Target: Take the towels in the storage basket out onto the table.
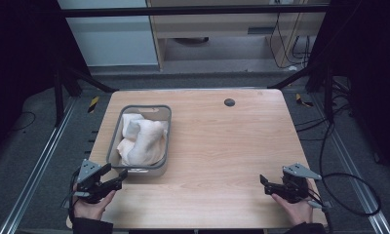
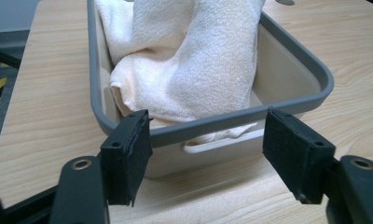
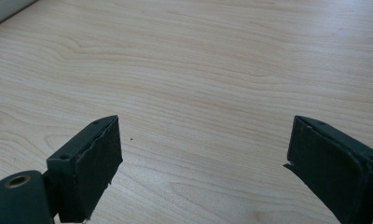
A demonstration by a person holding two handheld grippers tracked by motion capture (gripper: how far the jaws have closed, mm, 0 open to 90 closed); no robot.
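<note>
Grey bin (image 1: 166,139) on left half of tabletop (image 1: 222,146), white towels (image 1: 143,139) heaped inside. Left gripper (image 1: 116,175) at bin's near rim, jaws apart, grasping nothing. Right gripper (image 1: 264,184) near right edge, jaws spread wide over bare wood

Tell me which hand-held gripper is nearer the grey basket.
Left. The left hand-held gripper sits right at the near end of the grey basket, jaws open. The right hand-held gripper is far across the table.
</note>
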